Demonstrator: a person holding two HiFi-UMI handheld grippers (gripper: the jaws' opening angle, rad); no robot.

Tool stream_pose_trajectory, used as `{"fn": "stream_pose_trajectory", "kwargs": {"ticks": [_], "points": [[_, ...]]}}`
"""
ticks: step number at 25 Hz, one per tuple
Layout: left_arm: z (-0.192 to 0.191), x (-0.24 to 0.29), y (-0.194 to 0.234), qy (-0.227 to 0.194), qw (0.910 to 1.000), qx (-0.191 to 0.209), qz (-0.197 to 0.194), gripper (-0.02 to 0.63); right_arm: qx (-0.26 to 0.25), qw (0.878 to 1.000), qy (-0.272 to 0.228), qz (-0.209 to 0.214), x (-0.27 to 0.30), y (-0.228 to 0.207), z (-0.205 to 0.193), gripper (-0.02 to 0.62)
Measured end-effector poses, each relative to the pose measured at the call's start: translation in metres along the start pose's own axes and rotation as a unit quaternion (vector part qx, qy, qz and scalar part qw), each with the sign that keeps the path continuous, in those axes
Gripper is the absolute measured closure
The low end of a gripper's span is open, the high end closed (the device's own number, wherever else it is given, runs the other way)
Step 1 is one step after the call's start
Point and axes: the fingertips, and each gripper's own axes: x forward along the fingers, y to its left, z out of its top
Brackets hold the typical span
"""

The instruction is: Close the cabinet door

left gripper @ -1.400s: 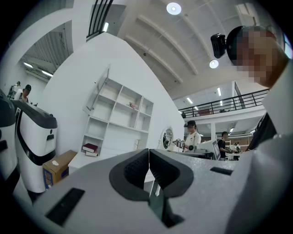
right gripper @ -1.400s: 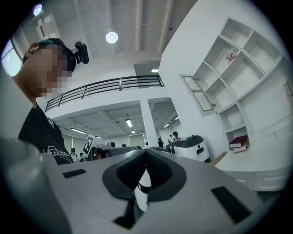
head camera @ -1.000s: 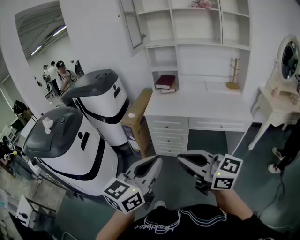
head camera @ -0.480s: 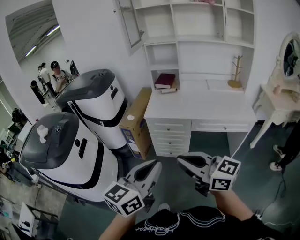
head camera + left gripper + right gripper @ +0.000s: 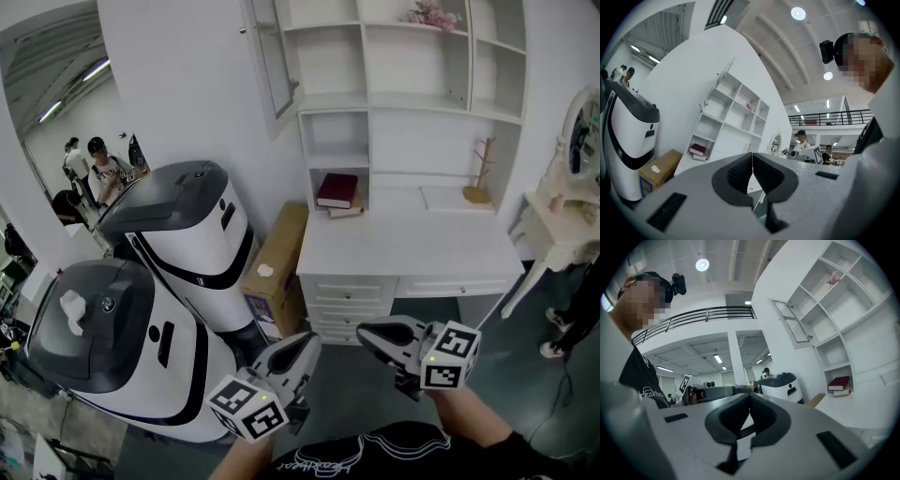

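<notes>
I had both grippers low in the head view, side by side and pointing level, well short of the desk [image 5: 405, 246]. The left gripper [image 5: 305, 343] had its jaws pressed together with nothing between them. The right gripper [image 5: 371, 330] was also closed and empty. The cabinet door [image 5: 277, 58] stood swung open off the left edge of the shelf unit [image 5: 424, 73]. It was far off at about 12 o'clock from the left gripper and 11 o'clock from the right, well apart from both. In the left gripper view it sat at 11 o'clock above the jaws, and in the right gripper view at 1 o'clock. A red book [image 5: 336, 188] lay in the cubby at 5 o'clock from the door, and a cardboard box [image 5: 276, 255] leaned beside the desk's left end.
</notes>
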Motion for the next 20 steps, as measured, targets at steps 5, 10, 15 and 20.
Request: {"fn": "stream_pose_trajectory", "kwargs": {"ticks": [5,10,15,20], "points": [[0.008,0.005,0.049,0.002,0.9999,-0.003,-0.011,0.600,-0.002,1.000,0.003,-0.024,0.035,-0.027,0.002,0.589],[0.017,0.019,0.079,-0.005,0.9998,-0.010,-0.015,0.600,-0.011,0.999,0.007,-0.036,0.046,-0.041,0.005,0.589],[0.025,0.043,0.100,-0.018,0.9995,-0.018,-0.021,0.600,-0.015,0.999,0.006,-0.044,0.055,-0.071,0.011,0.589],[0.028,0.085,0.114,-0.001,0.9990,-0.007,-0.043,0.600,-0.009,1.000,-0.003,-0.030,0.072,-0.114,0.026,0.589]]}}
